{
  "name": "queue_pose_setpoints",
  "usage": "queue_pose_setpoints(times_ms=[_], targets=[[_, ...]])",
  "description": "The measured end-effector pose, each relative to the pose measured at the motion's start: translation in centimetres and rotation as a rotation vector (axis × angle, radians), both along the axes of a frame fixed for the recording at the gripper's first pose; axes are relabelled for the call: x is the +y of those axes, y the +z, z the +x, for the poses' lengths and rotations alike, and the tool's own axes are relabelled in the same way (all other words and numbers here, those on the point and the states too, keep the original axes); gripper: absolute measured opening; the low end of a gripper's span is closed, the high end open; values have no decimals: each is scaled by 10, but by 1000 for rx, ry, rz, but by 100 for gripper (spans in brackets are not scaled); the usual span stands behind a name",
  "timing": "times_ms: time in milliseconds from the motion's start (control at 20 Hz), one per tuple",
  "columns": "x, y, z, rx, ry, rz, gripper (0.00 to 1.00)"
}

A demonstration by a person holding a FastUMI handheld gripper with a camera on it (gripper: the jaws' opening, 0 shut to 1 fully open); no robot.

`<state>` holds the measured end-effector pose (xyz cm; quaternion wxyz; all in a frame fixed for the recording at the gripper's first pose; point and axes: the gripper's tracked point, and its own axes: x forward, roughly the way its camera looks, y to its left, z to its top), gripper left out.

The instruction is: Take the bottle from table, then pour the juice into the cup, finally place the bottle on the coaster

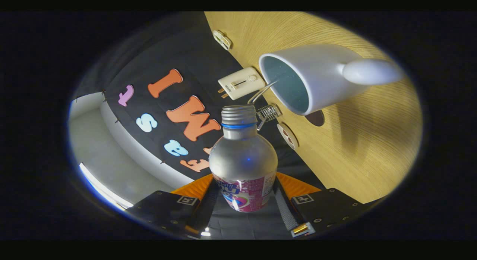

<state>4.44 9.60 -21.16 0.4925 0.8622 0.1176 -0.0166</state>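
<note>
My gripper [244, 196] is shut on a clear plastic bottle [243, 159] with a pink label, holding it by its lower body between both fingers. The bottle has no cap and is tipped over, so the wooden table [357, 148] looks turned on its side. The bottle's threaded mouth [238, 112] points toward a white cup [316, 79] just beyond it. A thin clear stream [261, 92] arcs from the mouth to the cup's rim. The cup's inside is bluish and its handle faces me. A dark round disc [316, 119], perhaps the coaster, peeks out from behind the cup.
A white boxy device [241, 82] with a slider lies by the table's edge, near the cup. A tiny wire basket [269, 112] sits beside the bottle mouth. Two round fittings [287, 135] [222, 39] sit along the table's edge.
</note>
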Motion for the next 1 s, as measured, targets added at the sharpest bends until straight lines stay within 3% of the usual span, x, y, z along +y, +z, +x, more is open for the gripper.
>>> queue_pose_setpoints(times_ms=[1000], targets=[[-15,21,-1,-75,-54,90,77]])
